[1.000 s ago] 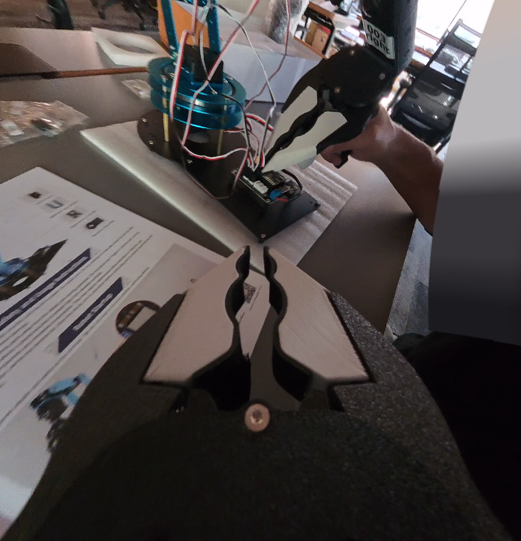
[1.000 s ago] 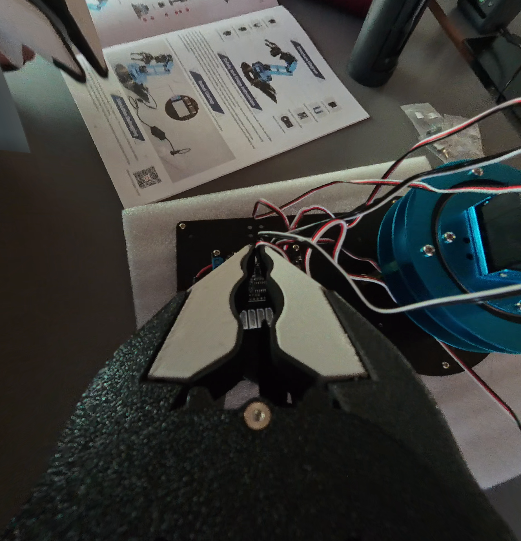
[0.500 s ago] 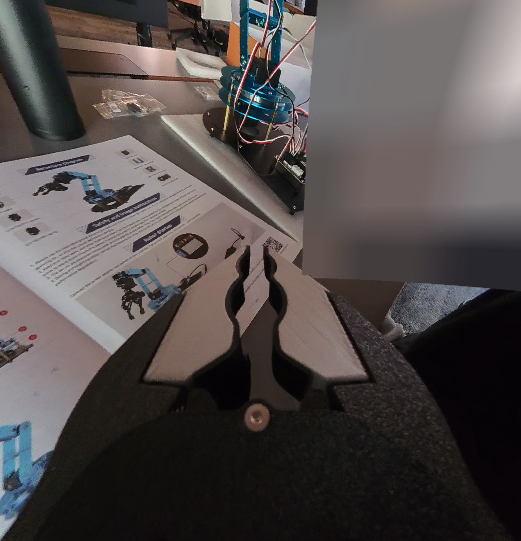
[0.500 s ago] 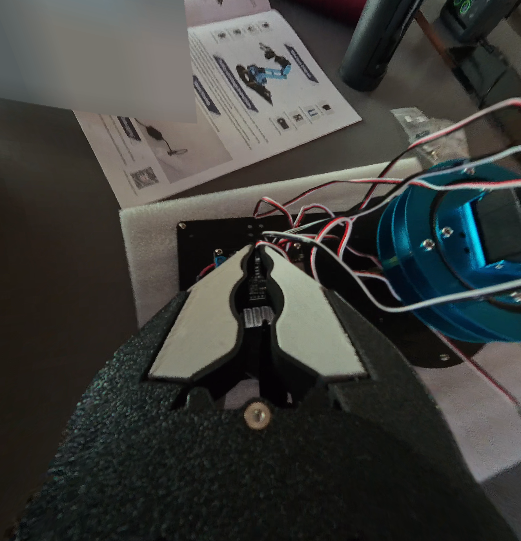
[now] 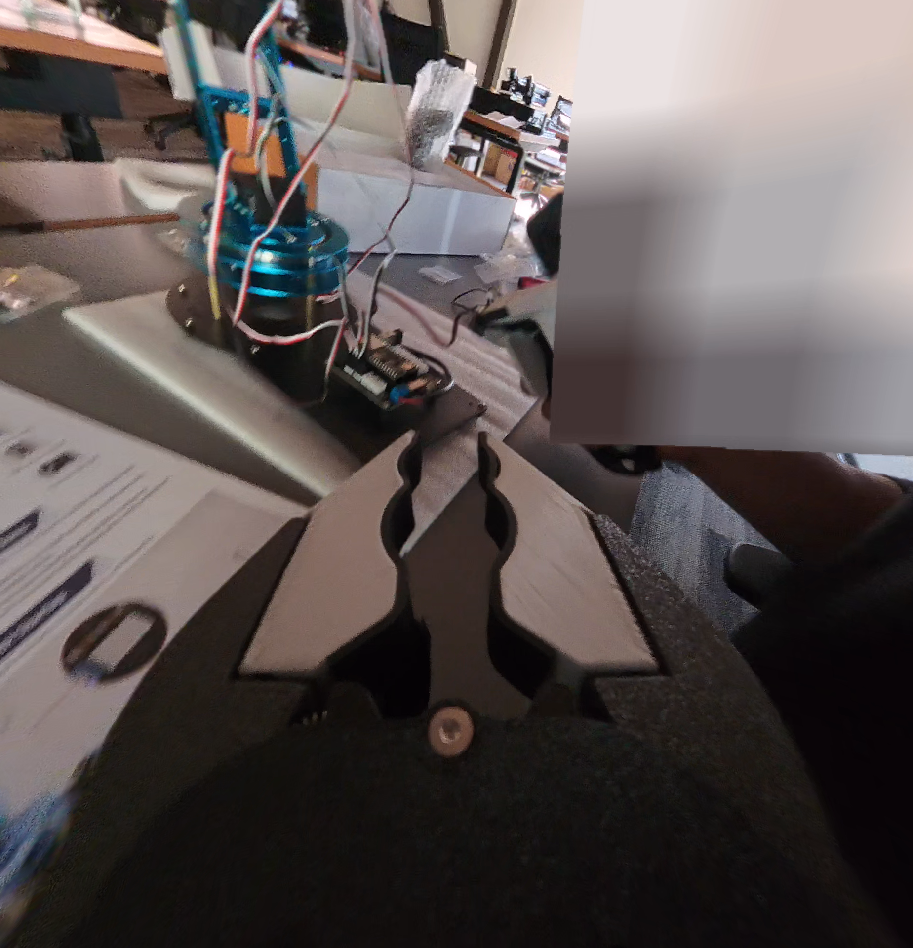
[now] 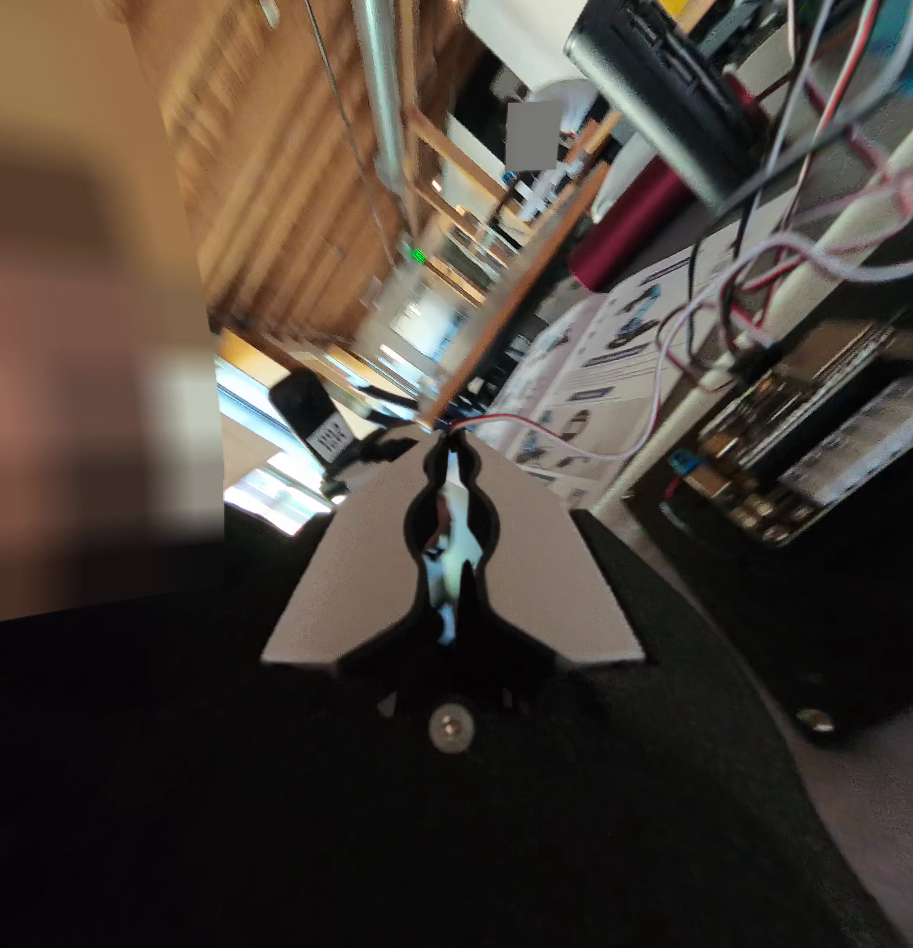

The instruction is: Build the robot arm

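Note:
A blue robot arm kit (image 5: 274,256) stands on a black baseplate (image 5: 454,410) with a control board (image 5: 387,369) and red-white-black servo wires (image 5: 290,336). My left gripper (image 5: 446,441) is slightly open and empty, its tips just in front of the baseplate's near corner. My right gripper (image 6: 450,436) is rolled sideways and shut on the end of a servo wire (image 6: 526,421) that trails right towards the control board (image 6: 803,461). The left gripper's black body (image 6: 310,405) shows beyond the right tips.
The kit rests on a white foam pad (image 5: 151,349). An instruction booklet (image 5: 85,538) lies at the left, also seen in the right wrist view (image 6: 587,369). A white box (image 5: 413,210) and a bag of small parts (image 5: 13,292) lie behind. A maroon cylinder (image 6: 634,225) lies farther off. The gap from one gripper's tips to the other's is roughly 9 cm.
My right gripper has lifted off the control board and rolled sideways with a wire end in its tips. My left gripper has swung back towards the kit and its jaws have parted a little.

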### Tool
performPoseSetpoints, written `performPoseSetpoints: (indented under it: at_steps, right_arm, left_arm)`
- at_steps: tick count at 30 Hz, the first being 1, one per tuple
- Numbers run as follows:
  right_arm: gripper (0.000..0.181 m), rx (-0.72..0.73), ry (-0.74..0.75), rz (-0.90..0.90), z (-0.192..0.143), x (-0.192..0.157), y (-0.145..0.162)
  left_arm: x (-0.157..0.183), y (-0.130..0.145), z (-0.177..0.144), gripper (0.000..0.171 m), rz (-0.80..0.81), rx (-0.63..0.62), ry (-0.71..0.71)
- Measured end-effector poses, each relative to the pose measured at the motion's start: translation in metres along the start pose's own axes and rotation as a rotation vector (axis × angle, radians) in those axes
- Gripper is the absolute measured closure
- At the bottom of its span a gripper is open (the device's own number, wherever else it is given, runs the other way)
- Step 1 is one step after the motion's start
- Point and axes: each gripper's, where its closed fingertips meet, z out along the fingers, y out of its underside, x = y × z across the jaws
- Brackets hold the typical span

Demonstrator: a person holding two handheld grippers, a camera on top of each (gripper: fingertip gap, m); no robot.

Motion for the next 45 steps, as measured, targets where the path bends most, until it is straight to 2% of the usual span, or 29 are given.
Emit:
performPoseSetpoints:
  at_steps: [3, 6, 10, 13, 15, 17, 20, 22, 25, 28, 31, 35, 43, 45]
  right_arm:
    - [0.18, 0.022, -0.045, 0.167, 0.007, 0.004, 0.013]
    - [0.18, 0.005, -0.027, 0.156, 0.013, 0.005, 0.021]
    - [0.181, -0.042, -0.014, 0.076, 0.015, -0.002, 0.024]
    - [0.18, -0.055, -0.008, 0.056, 0.015, -0.004, 0.024]
    - [0.18, -0.06, -0.014, 0.04, 0.013, -0.004, 0.023]
    - [0.18, -0.092, -0.004, -0.019, 0.011, -0.002, 0.025]
    - [0.165, -0.204, 0.045, -0.214, -0.005, 0.003, 0.022]
    - [0.151, -0.299, 0.044, -0.465, -0.021, -0.003, 0.013]
    - [0.158, -0.446, 0.027, -0.961, -0.024, -0.008, 0.001]
    - [0.161, -0.639, -0.082, -1.156, -0.01, 0.004, 0.004]
    - [0.164, -0.766, -0.208, -1.108, 0.001, 0.013, 0.009]
    - [0.171, -0.821, -0.304, -1.059, 0.01, 0.016, 0.014]
    - [0.175, -0.827, -0.32, -0.975, 0.015, 0.017, 0.016]
    - [0.175, -0.851, -0.271, -0.965, 0.014, 0.023, 0.015]
  left_arm:
    - [0.011, -0.003, 0.035, 0.149, 0.141, -0.01, -0.027]
    - [0.013, 0.003, 0.059, 0.148, 0.247, -0.054, -0.076]
    - [0.014, 0.0, 0.069, 0.152, 0.163, -0.022, -0.06]
    - [0.013, -0.002, 0.072, 0.166, 0.262, -0.013, -0.098]
    - [0.014, -0.002, 0.074, 0.166, 0.332, -0.014, -0.114]
    - [0.014, 0.001, 0.076, 0.166, 0.327, -0.029, -0.092]
    - [0.01, 0.004, 0.076, 0.166, 0.287, -0.041, -0.054]
    - [0.011, 0.005, 0.077, 0.166, 0.226, -0.054, 0.02]
    - [0.014, 0.009, 0.08, 0.167, 0.103, -0.088, 0.151]
    - [0.013, 0.007, 0.081, 0.166, 0.018, -0.102, 0.25]
    - [0.009, 0.003, 0.082, 0.166, -0.015, -0.104, 0.294]
    - [0.004, 0.001, 0.084, 0.166, -0.014, -0.105, 0.296]
    - [0.002, 0.004, 0.086, 0.166, -0.011, -0.114, 0.288]
    - [-0.004, 0.007, 0.087, 0.165, -0.009, -0.133, 0.242]
